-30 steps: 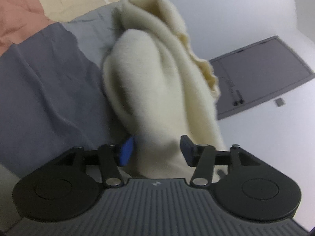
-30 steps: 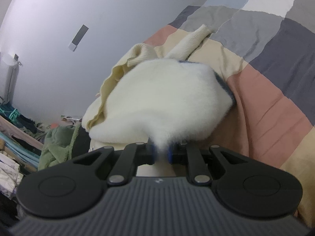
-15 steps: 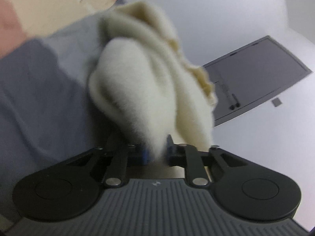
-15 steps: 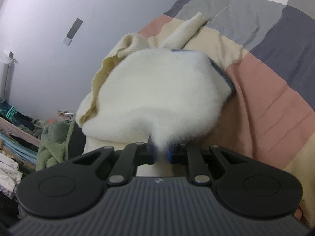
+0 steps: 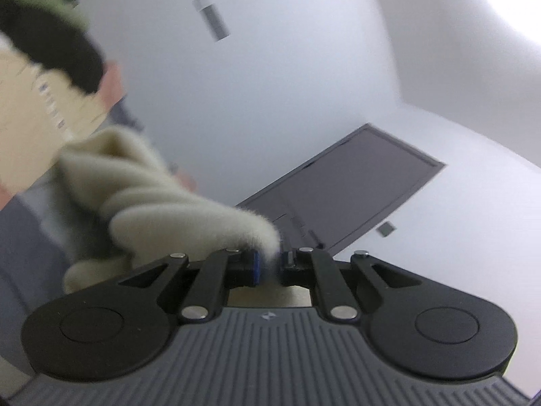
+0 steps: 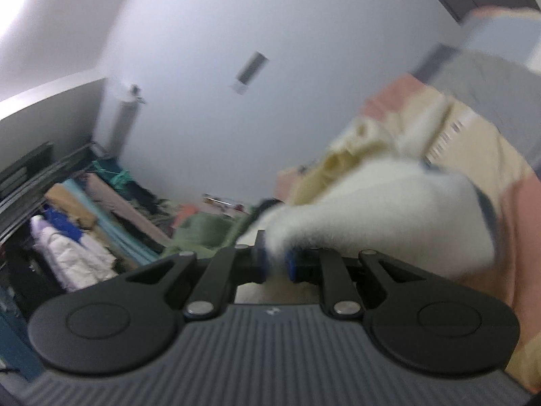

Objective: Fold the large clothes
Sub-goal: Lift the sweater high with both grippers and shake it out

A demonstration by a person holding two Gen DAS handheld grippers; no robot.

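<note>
both grippers clamped on the fleece, lifting it off the bed

the left gripper (image 5: 268, 265) is pinched tight on a fold of the cream fleece garment (image 5: 162, 209), and the right gripper (image 6: 275, 265) is clenched on another bunch of the same fleece (image 6: 389, 209). two separate holds make sense here: i'd say the aim is to raise the garment and let it hang open so it can be laid flat for folding. most of the fleece trails from the jaws down toward the patchwork bedspread (image 6: 507, 203), near the bed's edge, its ribbed yellow hem (image 6: 341, 162) bunched behind. both views are smeared, so how much cloth rests on the bed i can't tell. clothes are heaped on the floor (image 6: 84, 237) by the wall.
</note>
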